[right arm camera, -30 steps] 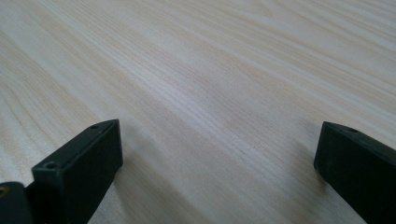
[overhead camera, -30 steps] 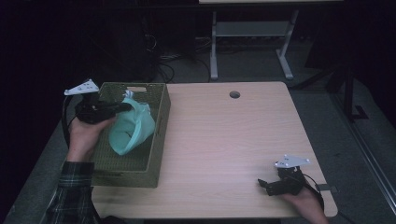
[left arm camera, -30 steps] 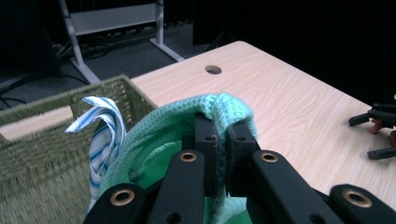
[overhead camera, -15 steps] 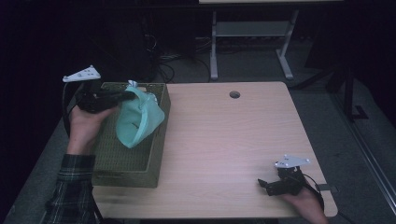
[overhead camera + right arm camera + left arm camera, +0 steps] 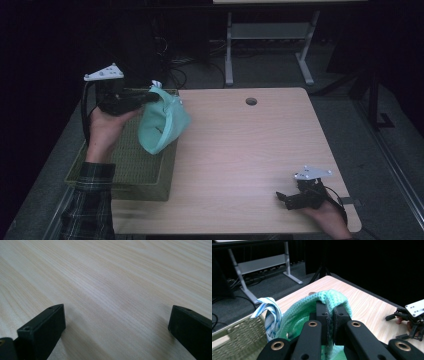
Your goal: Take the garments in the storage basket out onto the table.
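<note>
A mint green knitted cloth (image 5: 161, 125) hangs in the air over the right rim of a woven olive basket (image 5: 125, 170). My left gripper (image 5: 152, 96) is shut on the cloth's top edge. In the left gripper view the jaws pinch the green cloth (image 5: 332, 298), and a blue-and-white striped cloth (image 5: 269, 311) pokes up beside it over the basket (image 5: 234, 333). My right gripper (image 5: 284, 198) rests open on the wooden table (image 5: 250, 150) near its front right corner. Bare tabletop (image 5: 112, 290) lies between its wide-apart jaws.
A round cable hole (image 5: 251, 101) sits at the table's far middle. Beyond the table stand a metal desk frame (image 5: 270, 45) and cables on the dark floor. The right gripper (image 5: 412, 320) appears far off in the left gripper view.
My left gripper has lifted the green cloth out of the basket and carried it up and to the right, over the basket's rim. The right gripper has stayed still.
</note>
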Demonstrator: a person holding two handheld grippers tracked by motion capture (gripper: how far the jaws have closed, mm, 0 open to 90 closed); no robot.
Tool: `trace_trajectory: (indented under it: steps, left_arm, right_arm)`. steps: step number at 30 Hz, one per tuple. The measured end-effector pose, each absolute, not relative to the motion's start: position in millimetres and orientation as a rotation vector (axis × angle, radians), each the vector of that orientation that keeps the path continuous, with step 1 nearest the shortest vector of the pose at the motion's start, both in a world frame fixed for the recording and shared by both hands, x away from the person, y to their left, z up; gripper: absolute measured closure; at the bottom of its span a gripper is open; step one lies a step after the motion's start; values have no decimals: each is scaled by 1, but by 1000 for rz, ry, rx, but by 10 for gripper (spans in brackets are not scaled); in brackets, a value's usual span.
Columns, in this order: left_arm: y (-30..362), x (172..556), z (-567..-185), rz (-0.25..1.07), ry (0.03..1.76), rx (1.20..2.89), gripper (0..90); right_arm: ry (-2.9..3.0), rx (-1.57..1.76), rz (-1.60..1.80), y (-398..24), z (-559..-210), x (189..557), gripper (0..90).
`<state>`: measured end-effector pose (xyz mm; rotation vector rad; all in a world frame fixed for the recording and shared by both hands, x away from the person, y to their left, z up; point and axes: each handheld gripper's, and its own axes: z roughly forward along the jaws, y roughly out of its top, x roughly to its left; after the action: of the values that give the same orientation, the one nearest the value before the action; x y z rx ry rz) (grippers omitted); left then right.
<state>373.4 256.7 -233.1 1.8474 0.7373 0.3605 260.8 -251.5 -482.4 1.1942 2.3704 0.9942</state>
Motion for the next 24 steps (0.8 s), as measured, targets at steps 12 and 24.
trace_trajectory:
  steps: [12, 24]
  left_arm:
    - [222, 377, -236, 311, 666, 1859, 857]
    - [178, 382, -244, 250, 595, 1893, 857]
  right_arm:
    - [2370, 1193, 995, -252, -482, 261, 7]
    - [2377, 1191, 996, -252, -482, 261, 6]
